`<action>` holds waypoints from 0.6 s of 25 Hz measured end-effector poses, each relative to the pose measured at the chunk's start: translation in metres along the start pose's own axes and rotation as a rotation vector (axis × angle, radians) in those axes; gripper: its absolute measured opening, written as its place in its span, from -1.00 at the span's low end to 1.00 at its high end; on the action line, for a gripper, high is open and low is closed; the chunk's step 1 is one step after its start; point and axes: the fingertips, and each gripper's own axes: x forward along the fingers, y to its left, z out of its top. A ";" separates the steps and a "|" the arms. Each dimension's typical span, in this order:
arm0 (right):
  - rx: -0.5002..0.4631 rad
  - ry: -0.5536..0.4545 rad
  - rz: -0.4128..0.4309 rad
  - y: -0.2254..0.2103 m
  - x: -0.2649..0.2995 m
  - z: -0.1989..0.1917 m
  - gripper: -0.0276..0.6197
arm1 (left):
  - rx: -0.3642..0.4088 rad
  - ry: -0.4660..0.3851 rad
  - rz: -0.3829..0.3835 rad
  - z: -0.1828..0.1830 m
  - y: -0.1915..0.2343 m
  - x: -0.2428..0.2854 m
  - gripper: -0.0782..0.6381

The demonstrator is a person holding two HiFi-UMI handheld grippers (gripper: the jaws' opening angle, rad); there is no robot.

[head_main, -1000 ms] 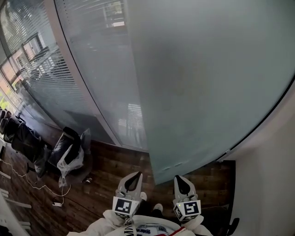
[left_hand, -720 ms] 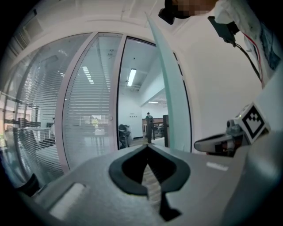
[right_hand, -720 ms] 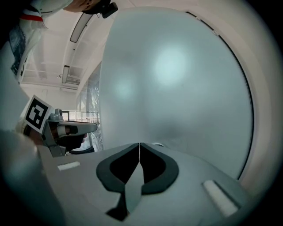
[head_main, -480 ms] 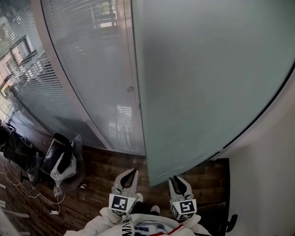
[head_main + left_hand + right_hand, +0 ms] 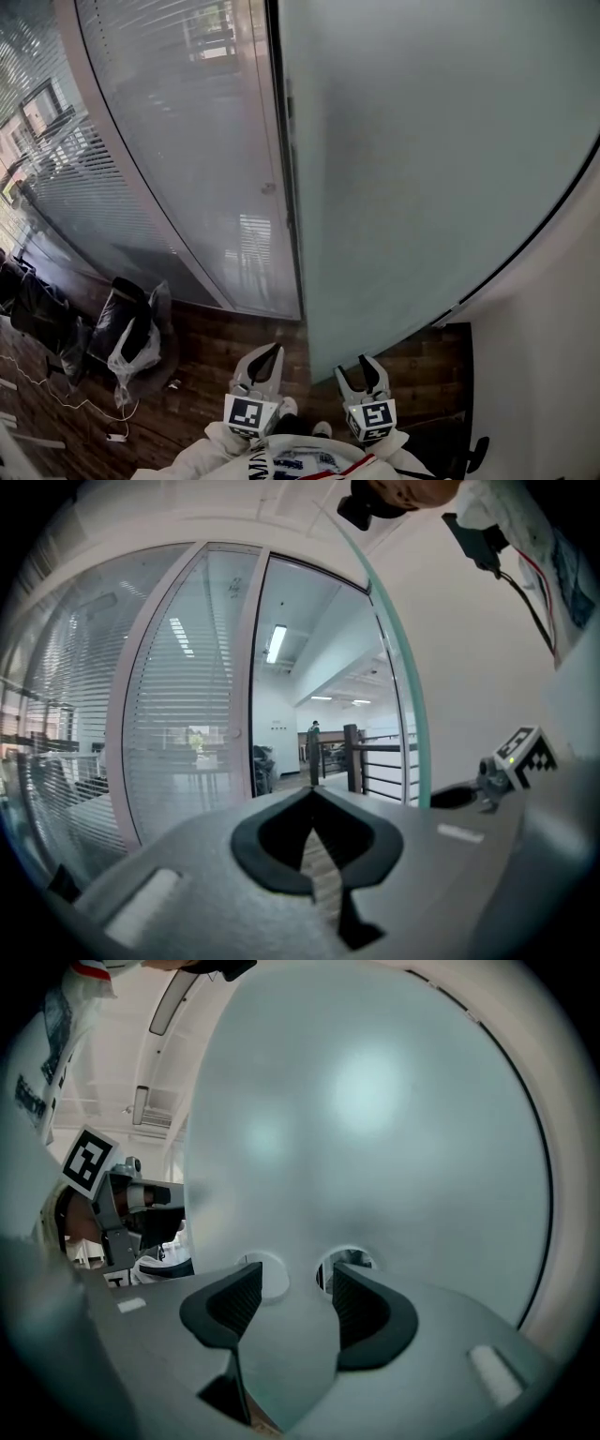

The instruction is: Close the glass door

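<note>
So, the door (image 5: 422, 169) wasn't closed yet, as far as I could tell. In the left gripper view you could see straight through the doorway into the hall, with a clear gap between the frame (image 5: 251, 667) and the door's green edge. The head view showed the panel standing out from the frame, toward the person.

The right gripper (image 5: 357, 370) pointed straight at the frosted pane, near its free edge. Its jaws had just been opening and stood spread wide with nothing between the pads, only the glass and its two round holes (image 5: 267, 1274) ahead of them. The left gripper (image 5: 270, 354) hung beside it facing the open doorway, jaws pinched together and empty.

My guess: nothing had hold of the door, so pretty much the whole swing into the frame was left to do.
</note>
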 end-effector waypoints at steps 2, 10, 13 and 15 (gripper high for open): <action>0.001 -0.001 -0.003 0.000 0.004 0.000 -0.20 | 0.006 -0.003 0.006 0.002 0.005 0.001 -0.78; 0.005 0.016 -0.043 -0.009 0.016 0.000 -0.34 | 0.014 0.003 -0.001 0.003 0.011 0.008 -0.78; 0.003 0.013 -0.030 -0.005 0.018 0.000 -0.48 | 0.014 0.007 -0.003 0.002 0.013 0.010 -0.78; 0.011 0.014 -0.028 -0.005 0.018 0.000 -0.48 | 0.014 0.007 -0.005 0.001 0.014 0.012 -0.78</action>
